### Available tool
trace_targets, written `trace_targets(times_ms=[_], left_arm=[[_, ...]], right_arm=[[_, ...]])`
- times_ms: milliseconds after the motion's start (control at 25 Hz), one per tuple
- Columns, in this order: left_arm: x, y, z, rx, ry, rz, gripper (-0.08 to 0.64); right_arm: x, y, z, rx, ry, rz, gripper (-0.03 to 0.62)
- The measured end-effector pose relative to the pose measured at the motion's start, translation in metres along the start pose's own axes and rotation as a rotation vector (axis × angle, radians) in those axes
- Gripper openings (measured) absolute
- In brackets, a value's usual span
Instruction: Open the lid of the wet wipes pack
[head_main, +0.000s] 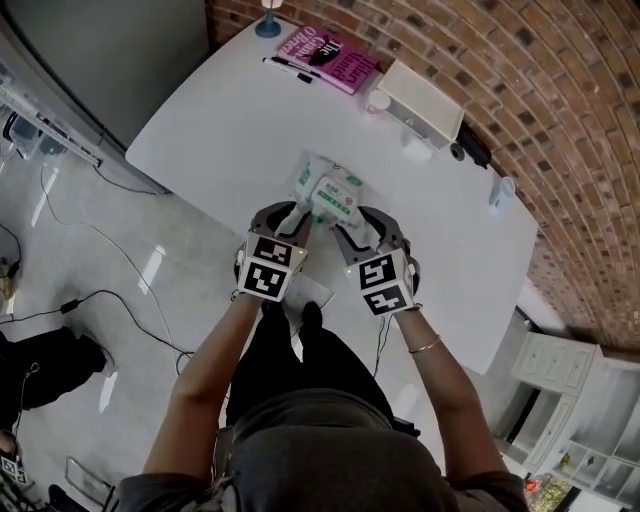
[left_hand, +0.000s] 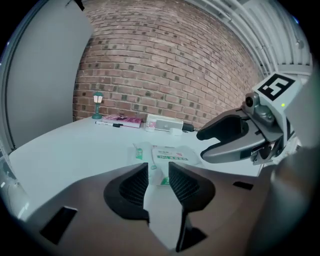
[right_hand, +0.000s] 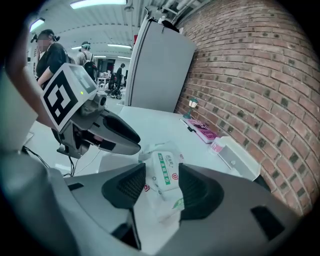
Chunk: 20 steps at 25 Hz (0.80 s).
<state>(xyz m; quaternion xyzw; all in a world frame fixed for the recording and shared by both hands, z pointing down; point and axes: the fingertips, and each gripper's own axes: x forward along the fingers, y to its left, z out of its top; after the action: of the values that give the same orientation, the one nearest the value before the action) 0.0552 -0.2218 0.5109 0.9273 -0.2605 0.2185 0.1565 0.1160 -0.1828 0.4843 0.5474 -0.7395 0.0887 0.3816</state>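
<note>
We hold both claws low over the white surface (head_main: 220, 130). The left claw (left_hand: 158, 169) is open, jaws narrowly apart, with the wet wipes pack (head_main: 328, 193) lying just ahead of its tips. The right claw (right_hand: 162, 171) gapes wide, the pack's near end between its jaws, pads not pressing it.

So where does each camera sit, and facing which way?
Head view: on the person's head, steeply down at table, wet wipes pack, forearms.
Left gripper view: on the left gripper, past its jaws toward the brick wall; right gripper beside.
Right gripper view: on the right gripper, jaws framing the pack.
All share the pack.
</note>
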Motion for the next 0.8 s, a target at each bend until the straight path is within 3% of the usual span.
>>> trace_targets(times_ms=[480,800], left_arm=[[0.031,-0.006,-0.021,0.087,0.161,-0.017,0.127],[0.038,-0.005,-0.026,0.093,0.195,-0.006,0.127]], right_arm=[[0.024,0.003,-0.004,-0.108,0.074,0.039,0.202],[0.042,0.005,-0.010,-0.190,0.130,0.071,0.202]])
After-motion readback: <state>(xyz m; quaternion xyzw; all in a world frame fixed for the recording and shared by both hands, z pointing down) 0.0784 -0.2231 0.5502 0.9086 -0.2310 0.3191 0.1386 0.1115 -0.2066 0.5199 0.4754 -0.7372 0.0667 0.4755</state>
